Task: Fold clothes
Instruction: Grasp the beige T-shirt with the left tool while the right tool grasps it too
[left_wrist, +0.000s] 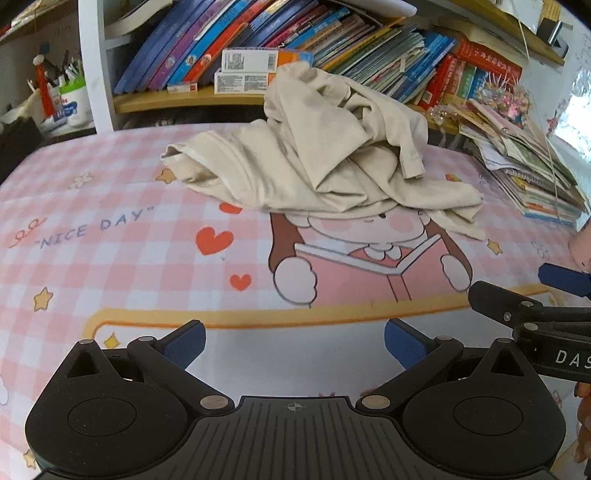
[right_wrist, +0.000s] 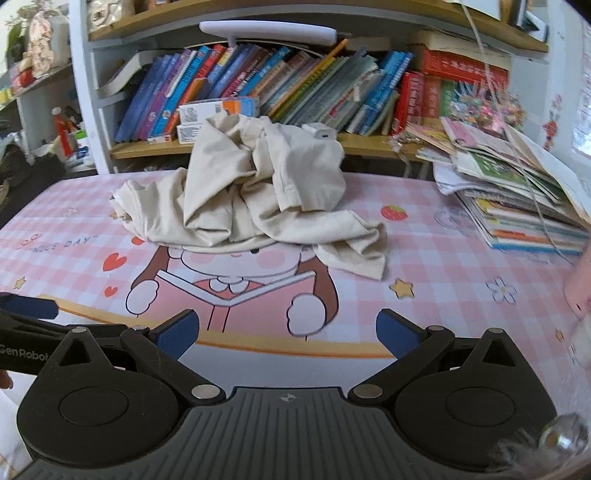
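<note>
- Cream cotton garment, crumpled in a heap, not folded; it lies on the pink checked table cover, just above the printed cartoon girl and overlapping the top of her head.
- Left gripper: jaws spread wide, holding nothing, on the near side of the cartoon girl, well apart from the garment.
- Right gripper: also wide and holding nothing, likewise near side of the girl.
- Risk: layers are tangled, so a pinch at the heap could catch two plies and drag the whole bundle instead of spreading it.
- Risk: book stack sits right of the girl, near the garment's trailing edge; a wide sweep could knock it.
- Hard to read: garment type, collar and sleeves are buried in folds; underside hidden. Right edges of both views blurred or cut off.
</note>
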